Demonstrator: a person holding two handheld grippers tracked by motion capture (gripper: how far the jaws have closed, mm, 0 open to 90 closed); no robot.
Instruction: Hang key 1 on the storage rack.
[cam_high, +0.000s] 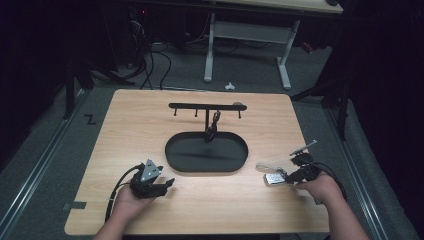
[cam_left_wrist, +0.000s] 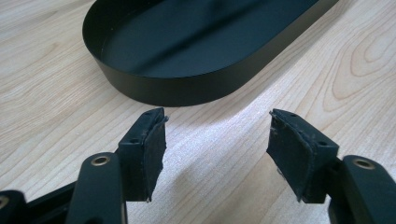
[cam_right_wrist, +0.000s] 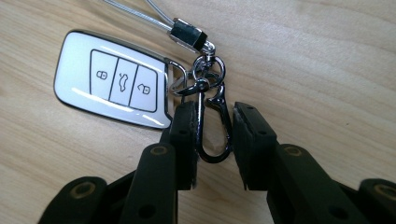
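The right hand (cam_high: 322, 186) rests near the table's (cam_high: 140, 120) right edge, forearm coming up from the front edge, with the right gripper (cam_high: 296, 175) pointing left along the wood. Its jaws stand narrowly apart around the carabiner clip (cam_right_wrist: 212, 123) of a car key fob (cam_right_wrist: 112, 79); the left pad touches the clip's straight side, the right pad sits just beside the curved side, so whether it is truly pinched I cannot tell. The fob is glossy white with a chrome rim and three buttons, lying flat on the pale wood grain, a thin wire loop (cam_right_wrist: 140, 14) trailing from its black ferrule.

The left hand (cam_high: 127, 200) lies near the front left corner, its left gripper (cam_left_wrist: 217, 149) wide open and empty, rubbery black pads aimed at the matte black oval tray (cam_left_wrist: 154, 86) at the table's centre
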